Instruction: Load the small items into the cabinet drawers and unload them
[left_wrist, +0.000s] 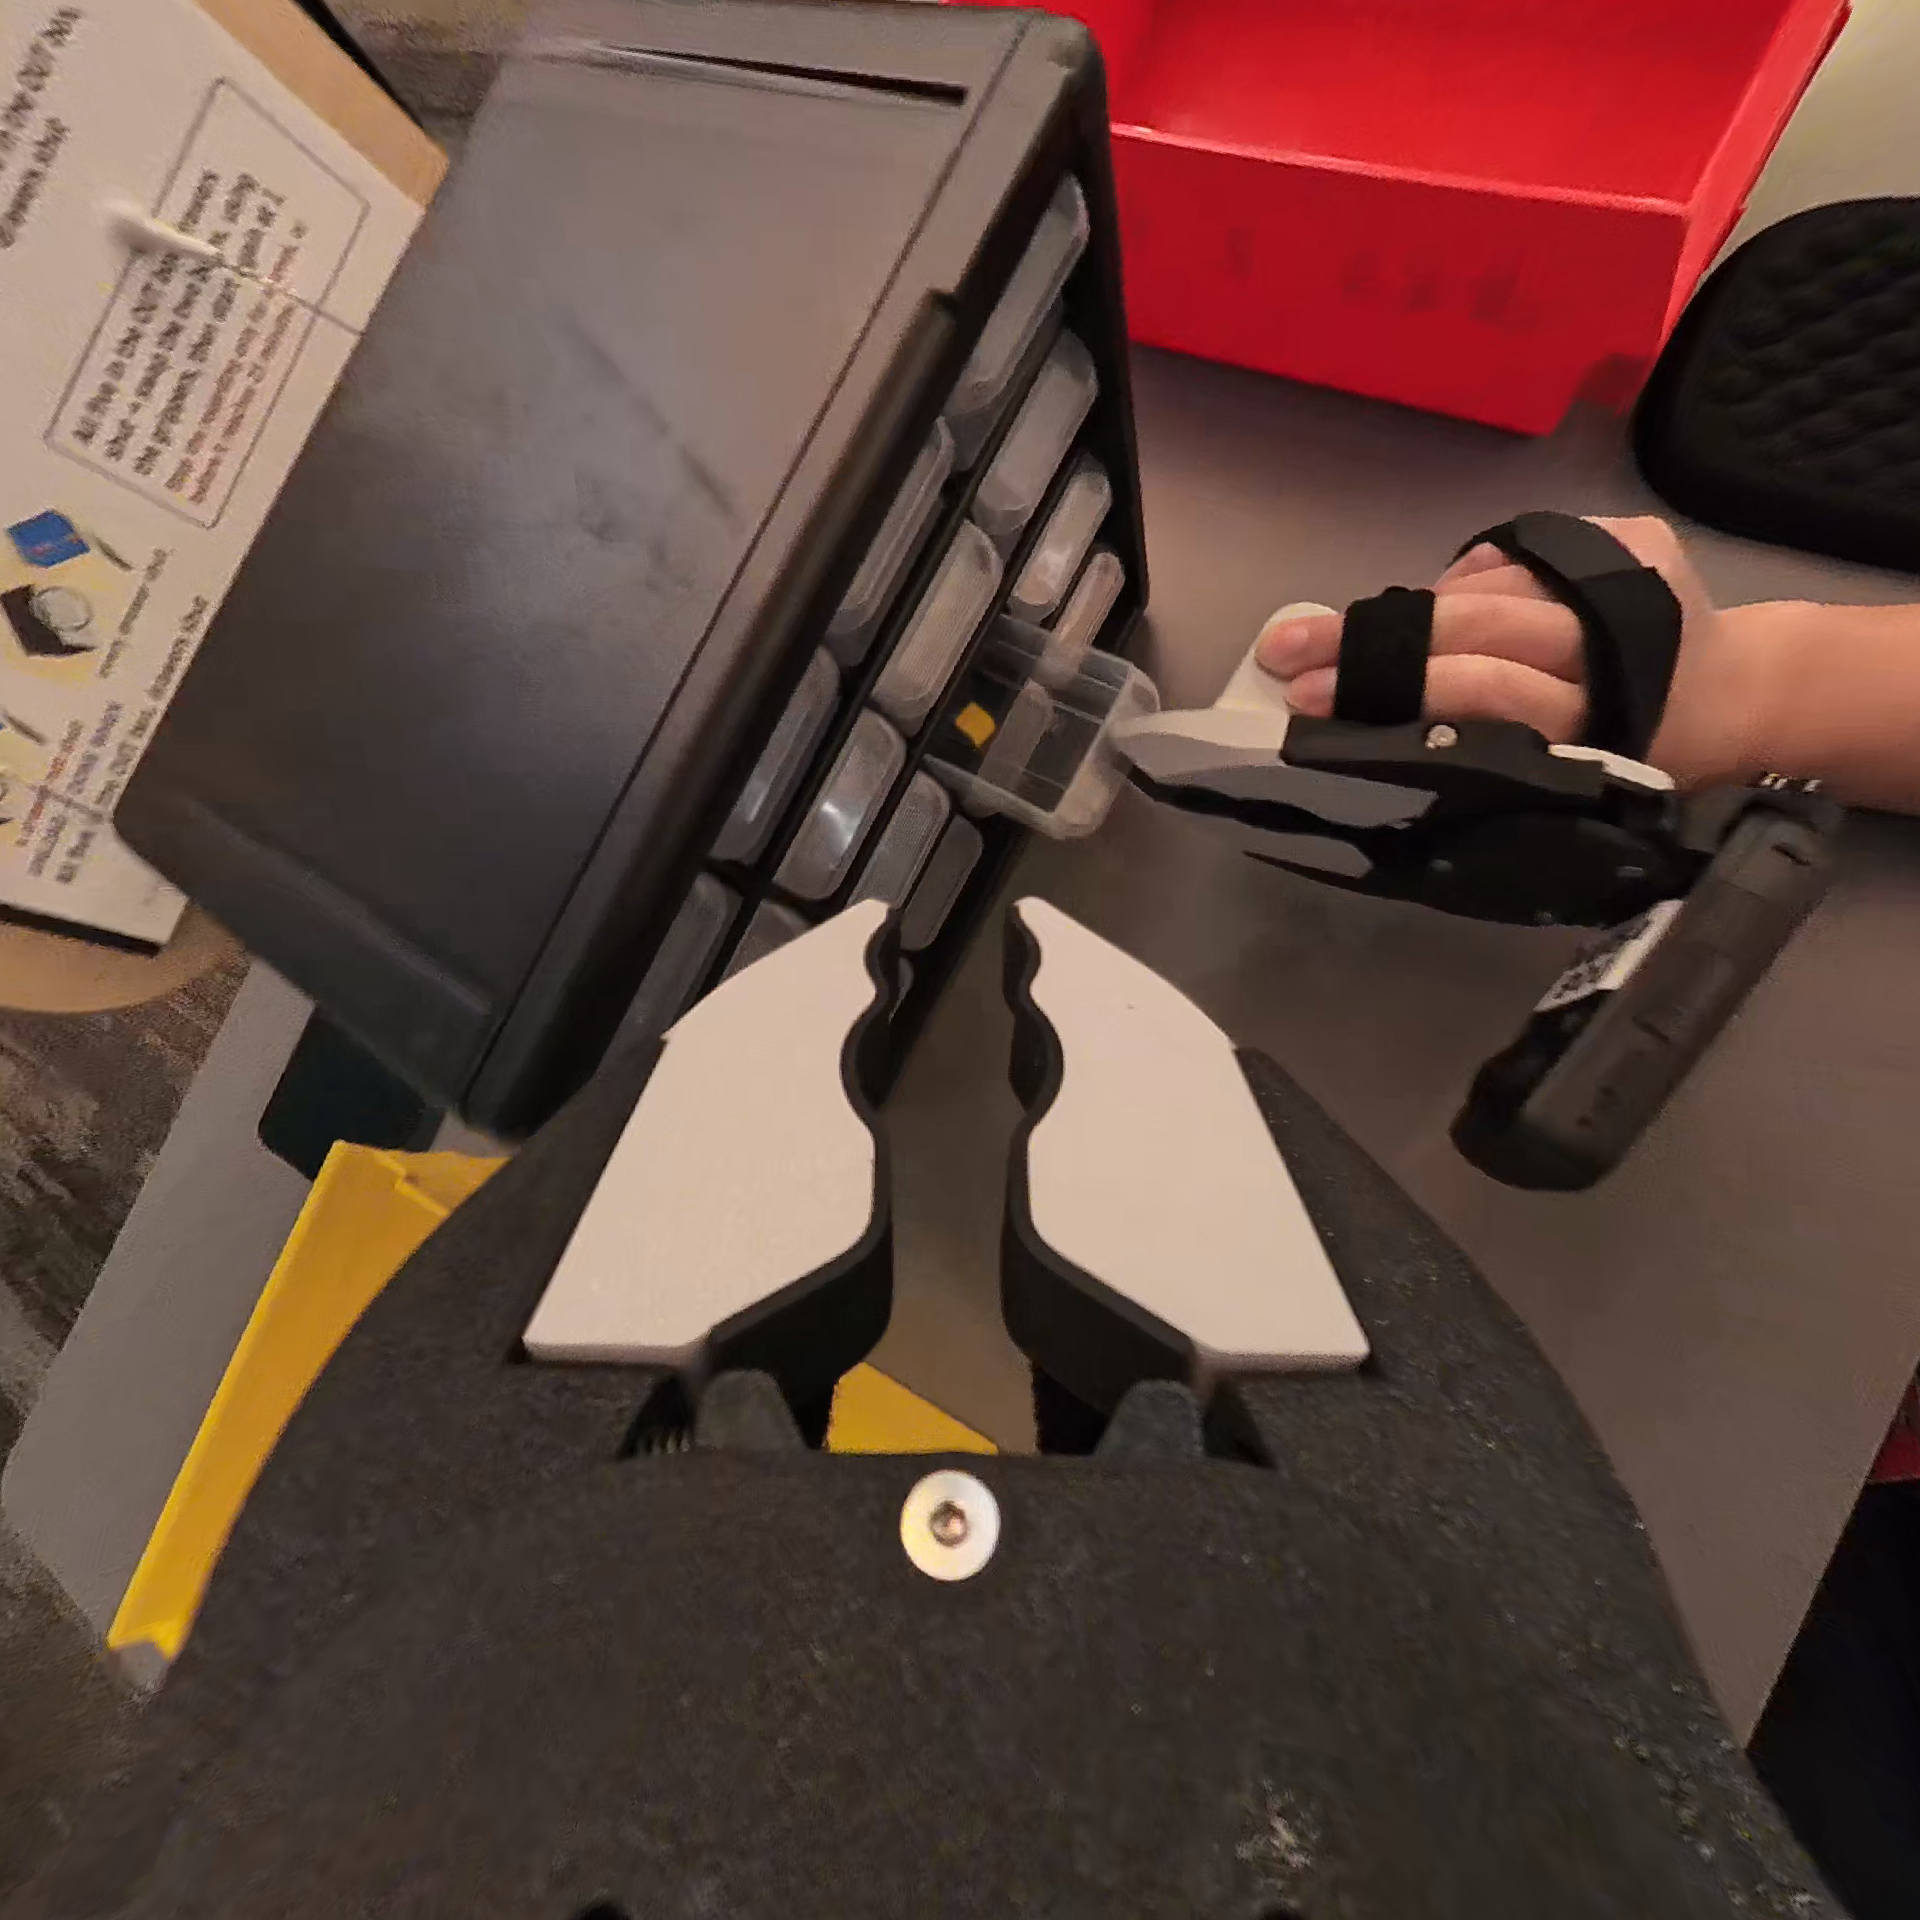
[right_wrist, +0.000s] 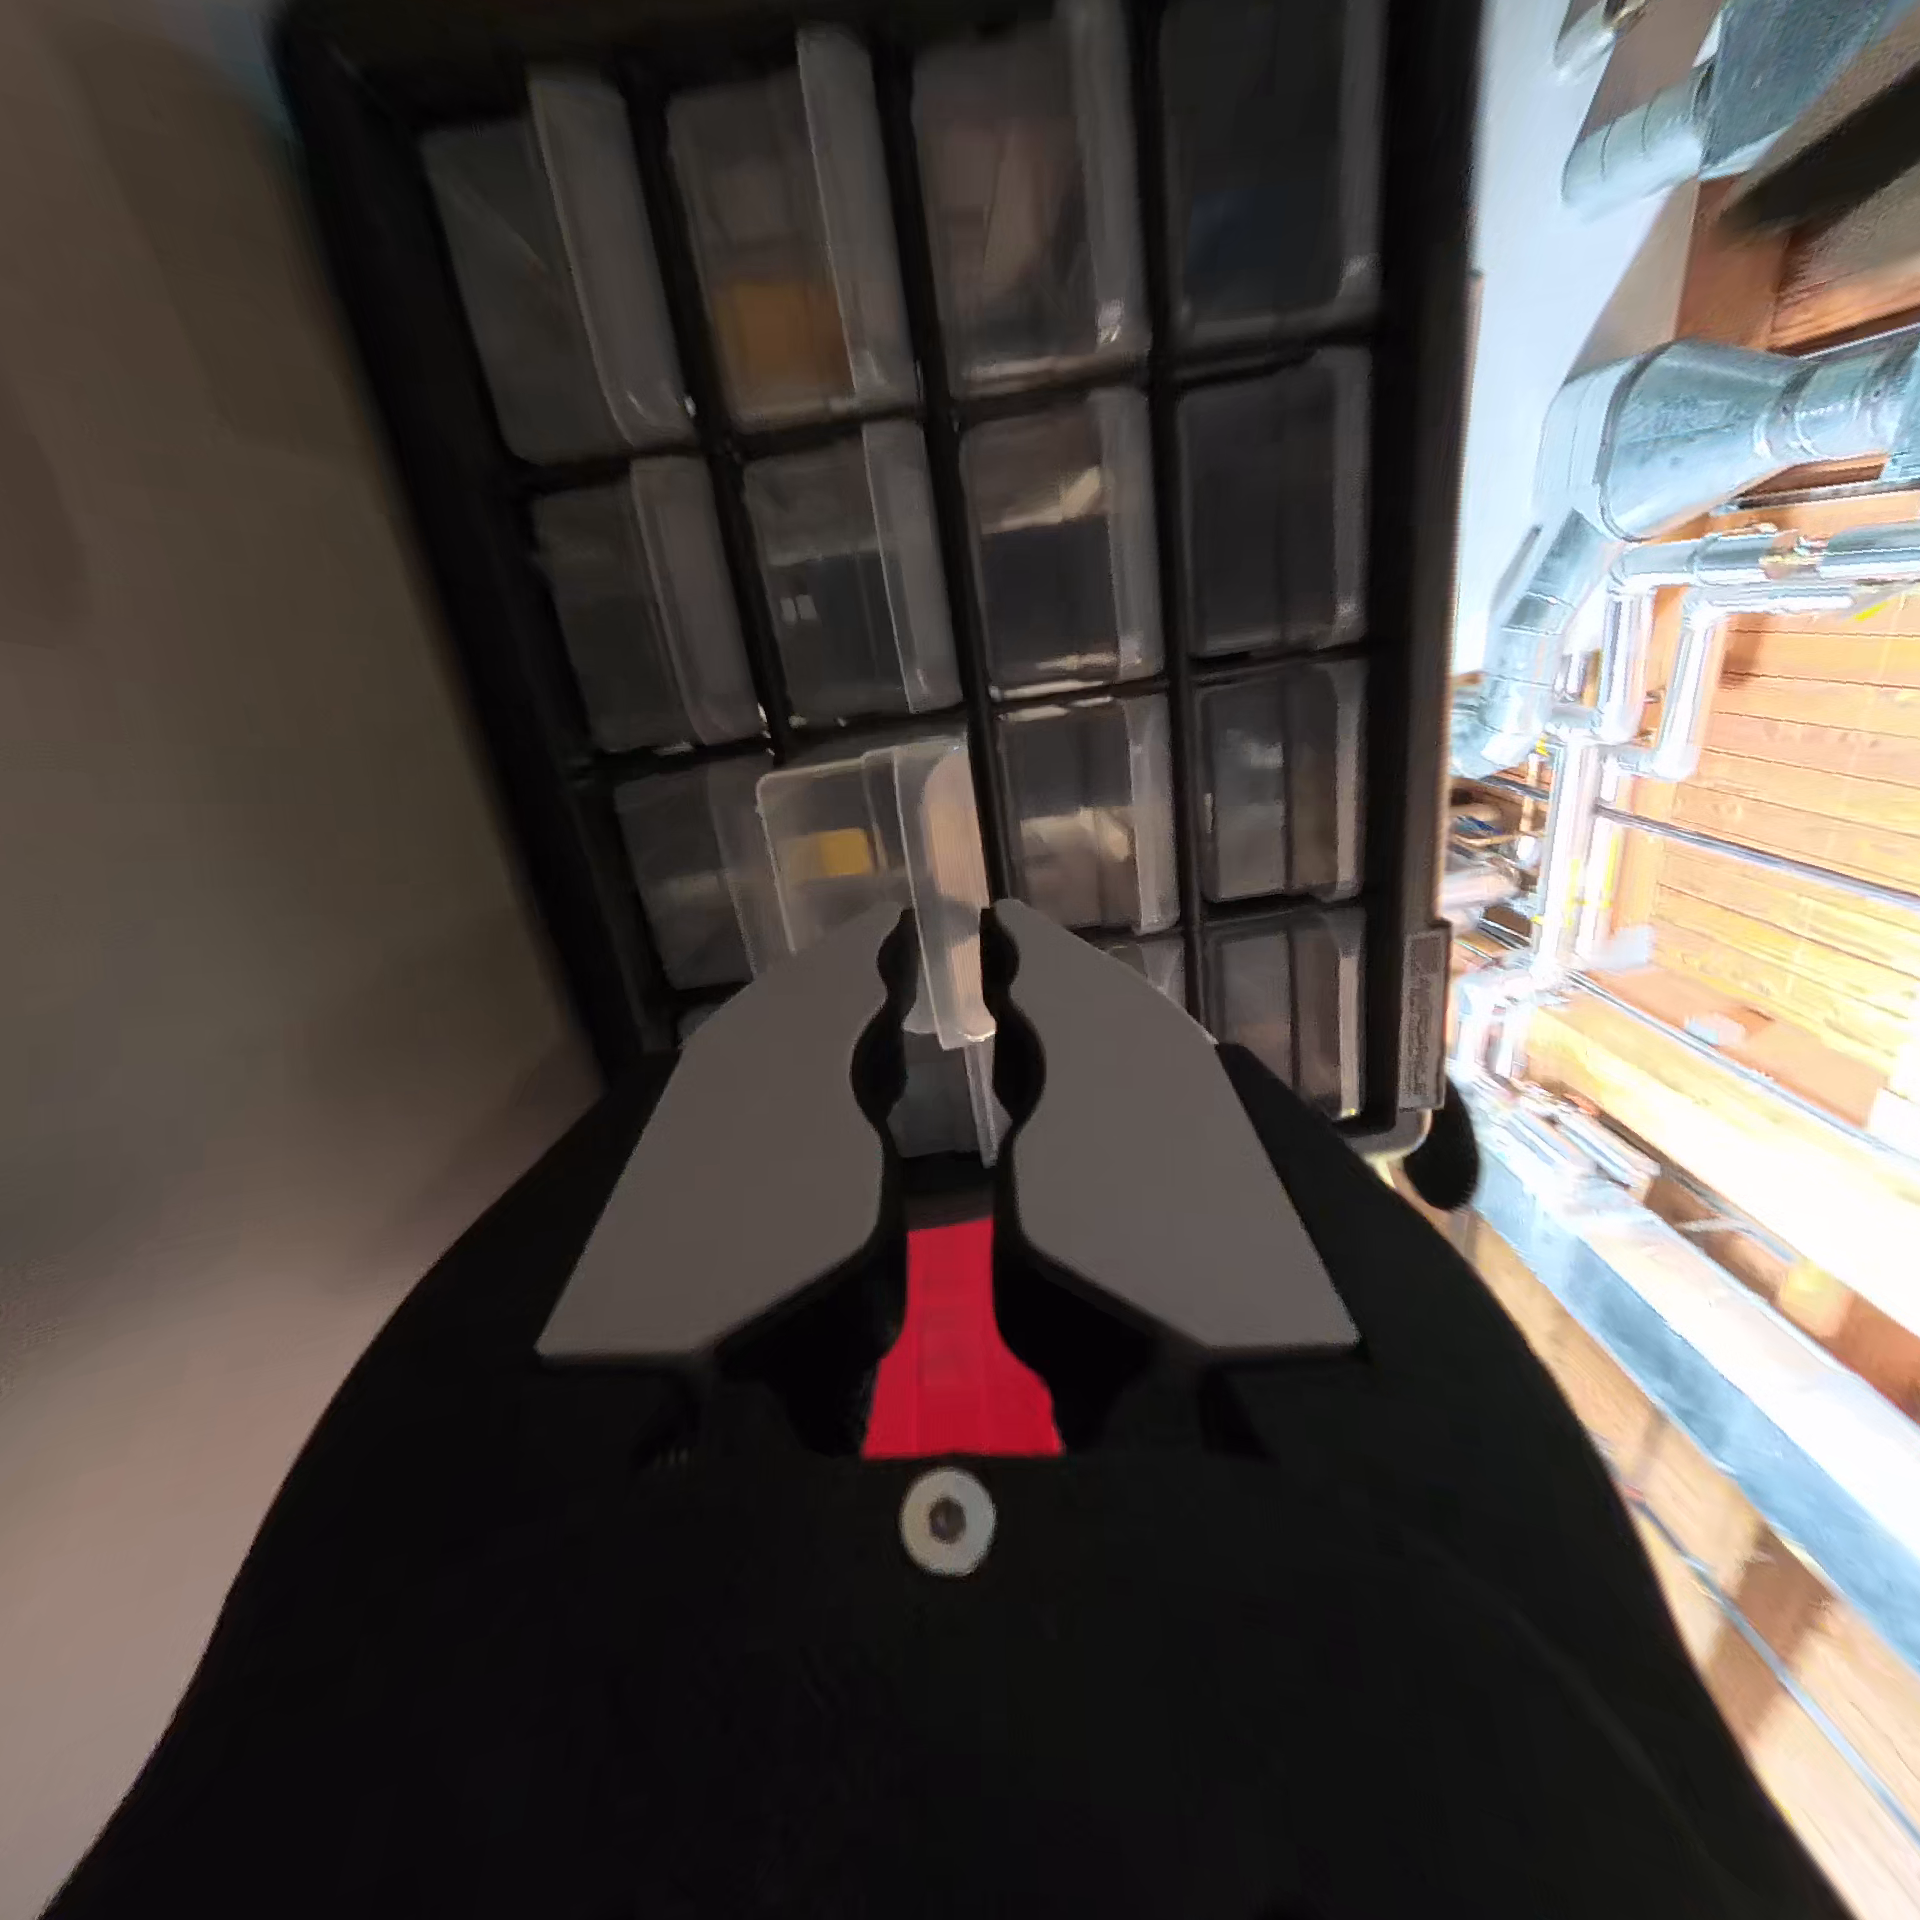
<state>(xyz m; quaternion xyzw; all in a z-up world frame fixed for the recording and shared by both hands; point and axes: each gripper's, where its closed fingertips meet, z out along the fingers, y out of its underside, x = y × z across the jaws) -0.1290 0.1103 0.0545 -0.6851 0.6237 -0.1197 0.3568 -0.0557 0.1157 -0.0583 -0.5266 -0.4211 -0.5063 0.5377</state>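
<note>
I am pinching my right gripper (right_wrist: 951, 925) on the clear pull tab of 1 drawer (left_wrist: 1049, 727), which is sticking partly out of the black cabinet (left_wrist: 582, 540); a yellow item (left_wrist: 975, 724) is showing inside. My left gripper (left_wrist: 948, 920) is hanging empty, jaws parted, near the cabinet's base. I judge this the drawer-opening step; next calls for a straight, level pull.

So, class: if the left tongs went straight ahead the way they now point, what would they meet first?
The left tongs, open and empty, point at the lower front corner of the black drawer cabinet. They would probably meet its closed clear drawers first, below the pulled-out drawer held by the right tongs. Depth is unclear.
</note>
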